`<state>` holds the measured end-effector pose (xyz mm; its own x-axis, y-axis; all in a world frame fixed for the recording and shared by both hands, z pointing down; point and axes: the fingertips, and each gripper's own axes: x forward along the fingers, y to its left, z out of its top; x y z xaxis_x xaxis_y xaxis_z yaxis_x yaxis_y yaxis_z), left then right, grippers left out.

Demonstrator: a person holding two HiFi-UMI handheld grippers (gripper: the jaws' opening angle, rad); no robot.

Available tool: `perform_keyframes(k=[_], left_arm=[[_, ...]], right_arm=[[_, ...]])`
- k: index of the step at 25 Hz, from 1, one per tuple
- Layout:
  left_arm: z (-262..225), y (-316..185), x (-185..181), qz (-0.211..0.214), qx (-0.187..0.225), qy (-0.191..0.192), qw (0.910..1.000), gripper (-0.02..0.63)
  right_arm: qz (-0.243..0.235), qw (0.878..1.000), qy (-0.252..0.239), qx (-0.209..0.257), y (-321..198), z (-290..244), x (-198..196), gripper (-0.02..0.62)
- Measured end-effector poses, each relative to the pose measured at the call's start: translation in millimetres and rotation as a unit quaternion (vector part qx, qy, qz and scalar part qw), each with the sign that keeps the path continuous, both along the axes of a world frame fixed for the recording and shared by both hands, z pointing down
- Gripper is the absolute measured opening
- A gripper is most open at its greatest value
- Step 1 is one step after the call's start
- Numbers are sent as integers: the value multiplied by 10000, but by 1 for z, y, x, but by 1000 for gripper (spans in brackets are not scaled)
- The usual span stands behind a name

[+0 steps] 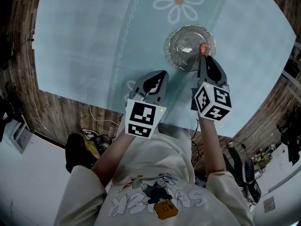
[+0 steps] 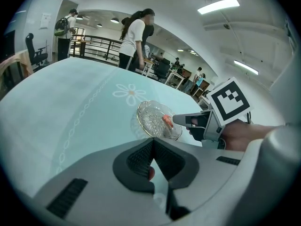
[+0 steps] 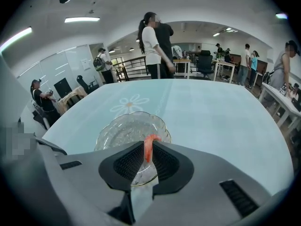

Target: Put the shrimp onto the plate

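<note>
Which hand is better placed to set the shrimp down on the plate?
The right gripper: it pinches the shrimp above the plate's near edge. The left gripper sits shut, short of the plate.

Legible text: none found.
Lettering printed on the person's shirt [image 1: 141, 199] is too distorted to read; the left gripper [image 1: 162, 75] and right gripper [image 1: 207, 58] carry only black-and-white square markers.

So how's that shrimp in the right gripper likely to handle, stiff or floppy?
Probably soft and a little floppy: the shrimp curls over at its top instead of standing straight where it is pinched in the right gripper. It is likely light too, since a narrow pinch on its lower part seems enough to hold it above the plate.
</note>
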<state>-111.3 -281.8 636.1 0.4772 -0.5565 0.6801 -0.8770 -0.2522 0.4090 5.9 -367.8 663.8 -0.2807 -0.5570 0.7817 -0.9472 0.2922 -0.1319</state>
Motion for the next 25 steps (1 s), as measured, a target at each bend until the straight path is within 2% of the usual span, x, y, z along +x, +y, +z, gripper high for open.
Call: perform_keyframes(k=[8,12,16,19,25], left_arm=[[-5,4,2,-6,59,-23,10000,6],[-9,8,6,29,42,-53,10000,6],[-18,14,7,-4,114,-88,9999,6],[-25,20,9,-27,198,-141,9997,6],[-44,36,13,-129,386,-240,9989,6]], right_arm=[[61,9999,-13,157,4,-13,5,67],[-217,9997,-26,141,14,-16,2,66],[-300,9989,-140,335,22,-32,4,66],[-326,9979,-290,483,27,-47,7,25],[-305,9961,-378,732,39,-71,24,23]])
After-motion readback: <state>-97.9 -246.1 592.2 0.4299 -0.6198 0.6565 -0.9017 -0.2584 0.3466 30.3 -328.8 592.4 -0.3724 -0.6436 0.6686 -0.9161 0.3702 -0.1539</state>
